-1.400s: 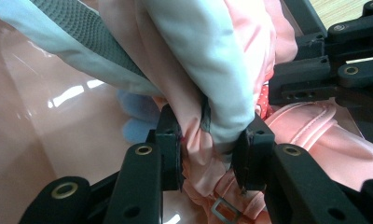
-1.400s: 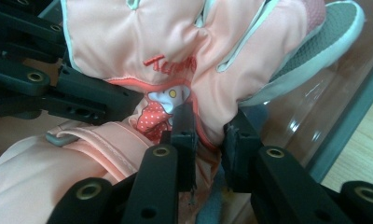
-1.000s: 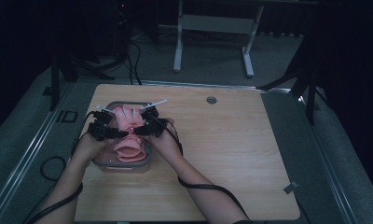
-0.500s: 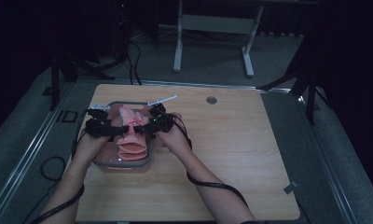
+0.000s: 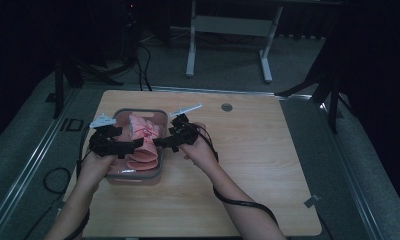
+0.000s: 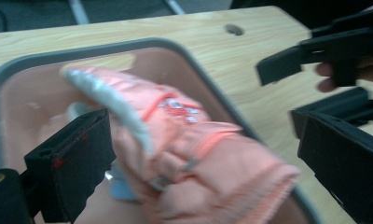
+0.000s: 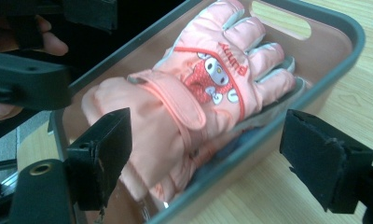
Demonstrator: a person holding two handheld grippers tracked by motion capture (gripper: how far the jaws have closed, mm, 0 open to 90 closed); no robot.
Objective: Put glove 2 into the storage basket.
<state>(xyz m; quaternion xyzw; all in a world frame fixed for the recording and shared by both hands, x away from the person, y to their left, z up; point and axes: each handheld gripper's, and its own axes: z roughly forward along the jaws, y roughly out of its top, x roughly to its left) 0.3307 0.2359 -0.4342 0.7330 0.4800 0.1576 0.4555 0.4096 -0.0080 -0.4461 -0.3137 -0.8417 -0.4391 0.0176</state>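
Pink gloves (image 7: 194,107) lie in the grey-rimmed tub (image 5: 119,116) on the wooden counter (image 5: 268,165). Left hand-held gripper (image 5: 133,145) and right hand-held gripper (image 5: 160,141), jaws just opened wide, hold nothing.

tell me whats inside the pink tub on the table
A pink glove with a cartoon print lies in the tub, cuff over the near end. A grey edge shows beneath it; whether that's a second glove is hidden.

Both forearms come in from the bottom of the high view. The left claw (image 5: 132,146) and the right claw (image 5: 160,142) face each other in the left half. Their jaws have just been opening; nothing is gripped.
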